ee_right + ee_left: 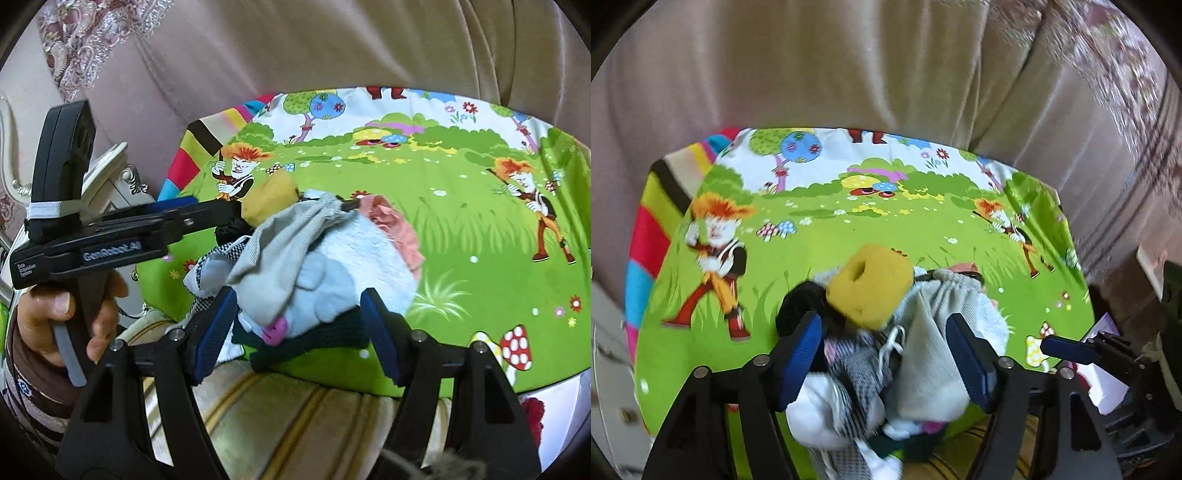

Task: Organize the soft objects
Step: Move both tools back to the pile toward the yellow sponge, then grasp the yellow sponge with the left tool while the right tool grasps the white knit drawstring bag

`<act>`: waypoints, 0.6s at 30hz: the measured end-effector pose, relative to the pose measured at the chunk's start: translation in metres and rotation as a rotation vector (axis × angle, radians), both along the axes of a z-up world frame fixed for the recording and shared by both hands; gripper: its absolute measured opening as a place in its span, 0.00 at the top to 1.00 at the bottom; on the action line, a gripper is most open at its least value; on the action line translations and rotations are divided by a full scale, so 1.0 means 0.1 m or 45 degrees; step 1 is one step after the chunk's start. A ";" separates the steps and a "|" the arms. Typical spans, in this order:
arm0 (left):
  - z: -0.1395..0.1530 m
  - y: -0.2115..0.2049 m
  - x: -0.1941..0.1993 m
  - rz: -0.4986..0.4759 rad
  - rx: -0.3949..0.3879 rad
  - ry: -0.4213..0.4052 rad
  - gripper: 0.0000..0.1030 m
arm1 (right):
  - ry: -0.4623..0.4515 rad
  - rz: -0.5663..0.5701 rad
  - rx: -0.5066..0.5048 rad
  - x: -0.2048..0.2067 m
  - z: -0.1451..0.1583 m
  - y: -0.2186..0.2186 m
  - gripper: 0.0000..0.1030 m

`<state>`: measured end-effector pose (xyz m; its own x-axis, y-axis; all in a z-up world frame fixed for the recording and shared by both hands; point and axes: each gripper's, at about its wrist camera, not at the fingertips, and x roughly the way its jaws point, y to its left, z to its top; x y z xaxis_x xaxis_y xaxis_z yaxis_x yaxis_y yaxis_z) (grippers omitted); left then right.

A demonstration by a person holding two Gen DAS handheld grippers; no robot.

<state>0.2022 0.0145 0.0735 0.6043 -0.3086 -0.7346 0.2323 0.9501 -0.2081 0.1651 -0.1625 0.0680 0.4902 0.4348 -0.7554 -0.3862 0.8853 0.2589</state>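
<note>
A pile of soft things lies on a bright green cartoon-print sheet (871, 229) on a sofa seat. On top is a yellow sponge ring (868, 288) next to a black cloth (798, 302). Below it lie a grey drawstring bag (931, 332), a checked cloth (857, 373) and a white cloth (816, 413). My left gripper (886, 358) is open, its jaws on either side of the pile. My right gripper (299, 328) is open around the pale blue towel (354, 254) and dark green cloth (314, 343). A pink cloth (399, 229) lies behind.
The beige sofa backrest (849, 66) rises behind the sheet. A striped multicolour cloth (653, 221) shows under the sheet at the left. A white carved furniture piece (122, 173) stands left of the sofa. The sofa's front cushion edge (295, 413) is below the pile.
</note>
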 end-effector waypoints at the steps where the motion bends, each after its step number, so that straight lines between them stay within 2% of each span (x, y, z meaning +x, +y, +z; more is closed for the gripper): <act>1: -0.02 -0.01 0.06 -0.017 0.021 -0.001 0.30 | 0.009 0.000 0.001 0.03 -0.02 0.04 0.28; 3: -0.07 0.01 0.17 -0.036 0.038 0.008 0.30 | 0.022 -0.006 -0.005 0.08 -0.06 0.11 0.27; 7: -0.17 0.06 0.42 -0.101 -0.014 0.042 0.29 | 0.052 -0.005 -0.008 0.19 -0.12 0.21 0.25; 10: -0.22 0.04 0.55 -0.124 0.017 0.032 0.29 | 0.060 -0.003 -0.014 0.26 -0.13 0.29 0.25; 18: -0.41 0.06 0.79 -0.182 -0.052 0.084 0.31 | 0.049 0.026 -0.072 0.42 -0.21 0.51 0.24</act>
